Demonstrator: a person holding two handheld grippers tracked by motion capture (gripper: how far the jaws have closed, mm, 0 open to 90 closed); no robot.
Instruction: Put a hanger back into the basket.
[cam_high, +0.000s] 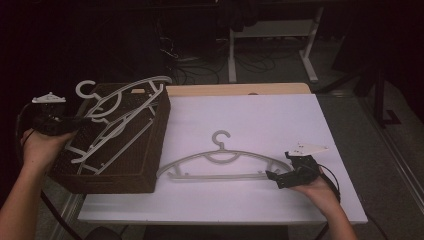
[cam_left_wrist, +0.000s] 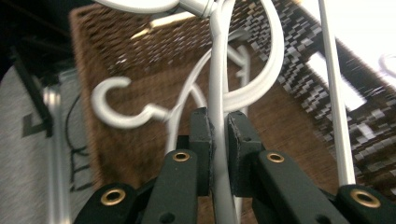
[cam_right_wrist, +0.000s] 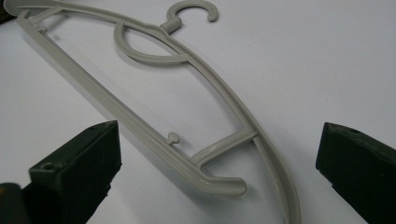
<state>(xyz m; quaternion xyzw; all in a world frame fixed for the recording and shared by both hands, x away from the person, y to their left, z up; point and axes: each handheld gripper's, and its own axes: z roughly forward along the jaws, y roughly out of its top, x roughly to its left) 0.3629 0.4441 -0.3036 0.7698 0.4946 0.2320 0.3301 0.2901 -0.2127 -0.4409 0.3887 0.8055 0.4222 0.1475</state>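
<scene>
High view: at left, the left gripper (cam_high: 82, 121) clamps a white hanger (cam_high: 117, 112) over the wicker basket (cam_high: 125, 170). Lower right, the right gripper (cam_high: 274, 178), jaws wide apart, holds nothing beside a grey hanger (cam_high: 220, 162) lying on the white table (cam_high: 280, 120).

Each hand-held gripper is black: the left hand-held gripper (cam_high: 82, 121) and the right hand-held gripper (cam_high: 272, 176) both carry a pale grey three-cornered plate on top and trail a thin dark cable past the wrist. Seen along the left one, its jaws are dark, blocky pads with worn, chipped edges, mounted on black arms with brass-coloured ringed screw holes at the joints. Seen along the right one, the jaws are the same thick matt-black blocks, one with a small round hole in its side, and both of the person's forearms are bare, without sleeves.
</scene>
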